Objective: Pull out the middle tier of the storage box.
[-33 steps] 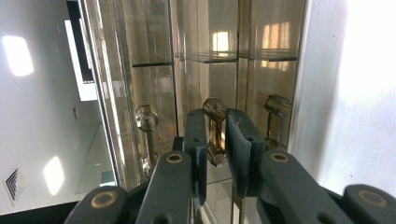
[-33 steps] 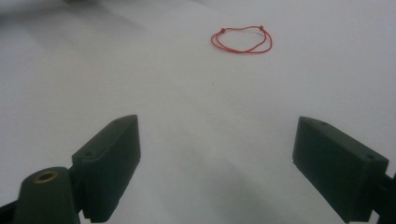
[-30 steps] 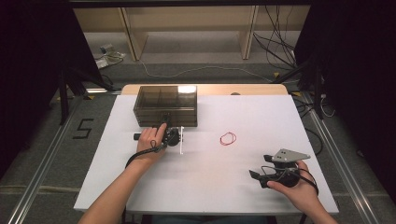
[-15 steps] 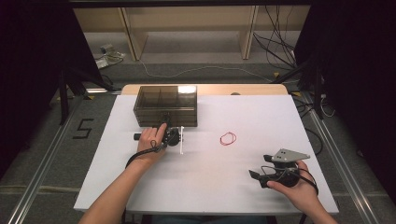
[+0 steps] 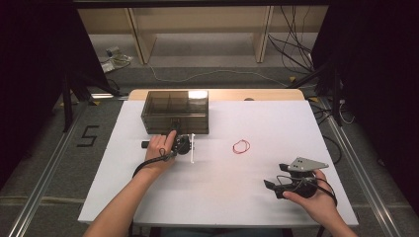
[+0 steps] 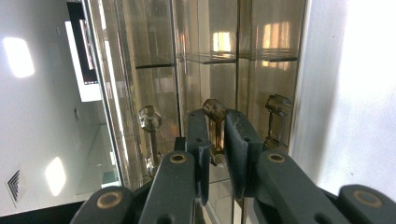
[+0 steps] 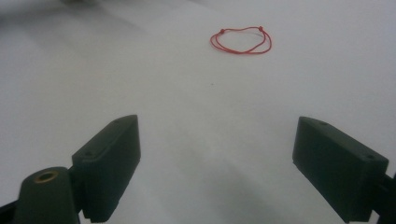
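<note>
A smoky see-through drawer box [image 5: 175, 109] stands at the back left of the white table [image 5: 217, 197]. My left gripper [image 5: 177, 138] is pressed against the box front, turned on its side. In the left gripper view its jaws [image 6: 215, 128] are shut on the middle clear drawer handle [image 6: 214, 112], with another handle [image 6: 150, 117] on one side and a third [image 6: 278, 105] on the other. A red string loop [image 5: 241, 145] lies flat mid-table, also ahead of my right gripper [image 7: 218, 137]. My right gripper [image 5: 273, 178] hovers open near the front right with nothing between its jaws.
The table's wooden far edge [image 5: 257, 94] runs behind the box. Cables [image 5: 296, 54] and shelving legs stand on the floor beyond. White tabletop stretches between the red loop and the right gripper.
</note>
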The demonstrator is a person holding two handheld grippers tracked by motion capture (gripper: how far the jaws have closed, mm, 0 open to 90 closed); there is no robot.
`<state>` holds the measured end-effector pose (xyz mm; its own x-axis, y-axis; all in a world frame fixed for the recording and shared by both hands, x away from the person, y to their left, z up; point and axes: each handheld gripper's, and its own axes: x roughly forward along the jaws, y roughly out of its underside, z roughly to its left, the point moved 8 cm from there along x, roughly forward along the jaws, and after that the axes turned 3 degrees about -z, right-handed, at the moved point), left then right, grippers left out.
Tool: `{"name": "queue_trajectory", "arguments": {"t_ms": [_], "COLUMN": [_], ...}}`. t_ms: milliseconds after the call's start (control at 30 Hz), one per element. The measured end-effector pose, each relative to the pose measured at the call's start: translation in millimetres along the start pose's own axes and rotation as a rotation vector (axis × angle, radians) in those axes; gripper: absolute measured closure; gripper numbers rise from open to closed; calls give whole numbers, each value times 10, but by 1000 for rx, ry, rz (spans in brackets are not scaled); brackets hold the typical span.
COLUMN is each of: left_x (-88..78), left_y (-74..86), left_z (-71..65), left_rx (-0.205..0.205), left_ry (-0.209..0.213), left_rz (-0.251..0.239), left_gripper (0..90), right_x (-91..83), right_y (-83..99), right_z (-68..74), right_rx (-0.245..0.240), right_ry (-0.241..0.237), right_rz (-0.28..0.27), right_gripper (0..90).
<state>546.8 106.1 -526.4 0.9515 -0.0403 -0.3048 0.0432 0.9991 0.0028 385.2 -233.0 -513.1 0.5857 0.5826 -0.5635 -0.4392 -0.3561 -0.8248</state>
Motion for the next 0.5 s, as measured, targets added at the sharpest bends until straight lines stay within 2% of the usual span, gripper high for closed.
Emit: {"name": "queue_trajectory", "arguments": {"t_ms": [500], "left_x": [-31], "left_y": [0], "left_z": [-5], "left_rx": [9], "left_ry": [0], "left_rz": [1], "left_gripper": [807], "right_x": [-6], "right_y": [1], "right_z": [-1], "right_rx": [1], "right_ry": [1], "right_rz": [-1], "right_gripper": [158]}}
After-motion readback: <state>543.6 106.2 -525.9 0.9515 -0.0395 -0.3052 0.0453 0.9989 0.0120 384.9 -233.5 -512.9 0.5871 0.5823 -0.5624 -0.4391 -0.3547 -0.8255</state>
